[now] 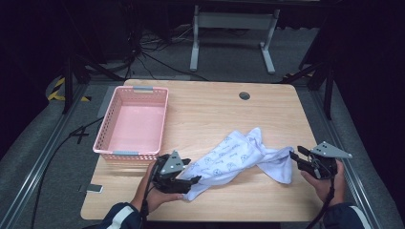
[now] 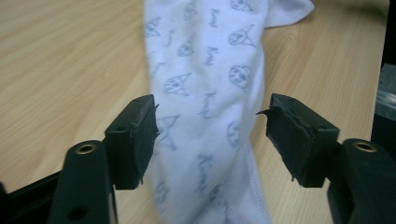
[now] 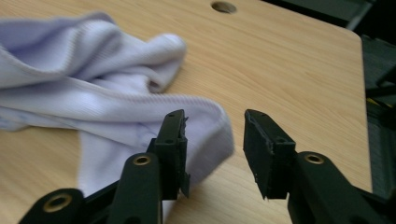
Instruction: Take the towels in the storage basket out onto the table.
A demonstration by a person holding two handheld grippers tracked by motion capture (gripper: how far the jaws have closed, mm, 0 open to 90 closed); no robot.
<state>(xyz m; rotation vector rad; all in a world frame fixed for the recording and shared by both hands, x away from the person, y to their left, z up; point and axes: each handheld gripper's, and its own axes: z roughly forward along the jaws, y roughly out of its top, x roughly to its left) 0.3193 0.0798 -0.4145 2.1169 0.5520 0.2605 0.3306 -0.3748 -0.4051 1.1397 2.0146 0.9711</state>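
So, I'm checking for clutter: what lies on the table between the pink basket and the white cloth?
Nothing: in the high view, bare wood separates the pink basket from the white cloth; the left gripper sits below that stretch, at the cloth's near end.

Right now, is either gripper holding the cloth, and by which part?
Neither: left gripper and right gripper stand open at opposite ends of the white cloth.

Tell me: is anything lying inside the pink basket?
No: the high view shows the pink basket with a bare floor, and the white cloth lies on the table.
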